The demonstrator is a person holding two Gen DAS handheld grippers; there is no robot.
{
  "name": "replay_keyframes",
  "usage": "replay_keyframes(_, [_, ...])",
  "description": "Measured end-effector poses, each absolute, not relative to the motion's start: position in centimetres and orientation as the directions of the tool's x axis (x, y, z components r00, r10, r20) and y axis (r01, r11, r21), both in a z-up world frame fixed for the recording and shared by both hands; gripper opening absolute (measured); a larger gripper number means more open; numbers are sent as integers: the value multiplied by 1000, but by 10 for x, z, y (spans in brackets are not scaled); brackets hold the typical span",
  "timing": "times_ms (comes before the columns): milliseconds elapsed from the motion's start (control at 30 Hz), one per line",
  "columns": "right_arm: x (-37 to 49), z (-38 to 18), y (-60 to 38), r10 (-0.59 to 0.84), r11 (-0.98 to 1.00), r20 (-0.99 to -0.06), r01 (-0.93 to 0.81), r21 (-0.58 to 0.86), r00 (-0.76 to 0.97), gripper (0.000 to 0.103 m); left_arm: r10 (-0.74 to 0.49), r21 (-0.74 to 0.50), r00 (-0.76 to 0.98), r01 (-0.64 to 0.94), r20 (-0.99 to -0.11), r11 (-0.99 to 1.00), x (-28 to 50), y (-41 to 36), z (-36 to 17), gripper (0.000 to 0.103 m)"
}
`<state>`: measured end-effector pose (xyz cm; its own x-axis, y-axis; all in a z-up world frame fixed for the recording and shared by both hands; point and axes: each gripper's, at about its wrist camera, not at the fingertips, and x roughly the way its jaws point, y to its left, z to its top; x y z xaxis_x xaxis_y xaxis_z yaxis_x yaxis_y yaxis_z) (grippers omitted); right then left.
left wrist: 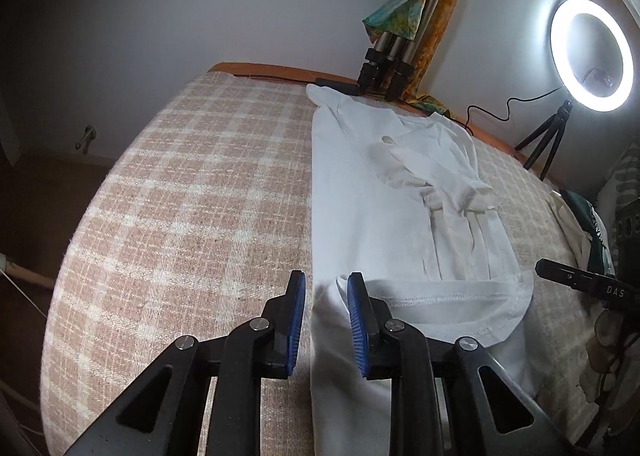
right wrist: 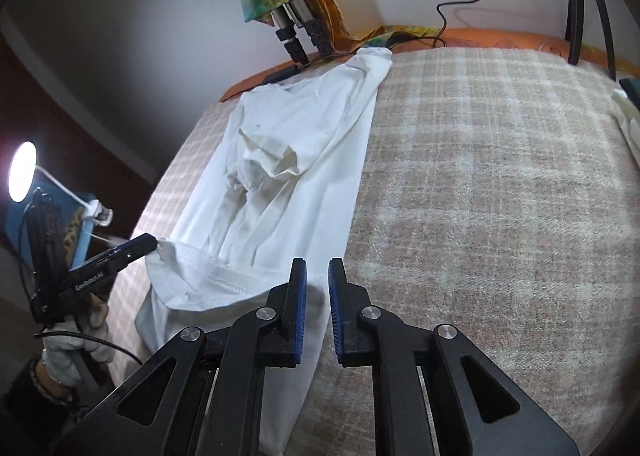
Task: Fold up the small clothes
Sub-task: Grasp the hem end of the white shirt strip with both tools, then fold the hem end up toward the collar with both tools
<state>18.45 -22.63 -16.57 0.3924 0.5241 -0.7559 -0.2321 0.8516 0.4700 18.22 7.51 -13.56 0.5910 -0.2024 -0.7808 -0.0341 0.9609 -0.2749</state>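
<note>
White cotton at the bottom of both frames: left gripper (left wrist: 326,322) and right gripper (right wrist: 317,310), jaws nearly together, each pinching a near corner of the hem of the white shirt (left wrist: 384,216). Narrowed by side folds, sleeves tucked inward, stretching lengthwise up-frame across the checked blanket (left wrist: 180,184) toward the tripod legs (left wrist: 384,68) by the wall. Both hands equally close at the hem; collar end farthest off, the likely target. Ring light (left wrist: 591,54) glowing upper right.
</note>
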Motion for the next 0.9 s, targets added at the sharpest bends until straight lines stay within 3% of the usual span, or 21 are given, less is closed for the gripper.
replay_keyframes(233, [160,-159,-214,684,720,-685,-383,579,250,11,-317,-335,584,80,-748,939,147,63,-121,20])
replay_keyframes(367, [153,-172,-186,677,705,-714,-440,556,181,11,-374,-347,515,154,-771,925,142,40,-132,20])
replay_keyframes(533, [171,-185,-178,640,751,-738,-379,541,214,11,-339,-311,490,140,-803,940,160,25,-151,19])
replay_keyframes(667, [186,-179,-193,592,801,-747,-321,505,301,13,-239,-233,537,82,-809,969,183,32,-151,20])
replay_keyframes(800, [203,-173,-222,582,813,-724,-261,520,370,26,-213,-210,594,75,-775,975,208,39,-134,21])
replay_keyframes(900, [221,-173,-242,565,823,-716,-217,525,410,27,-240,-220,627,112,-741,969,232,37,-118,29])
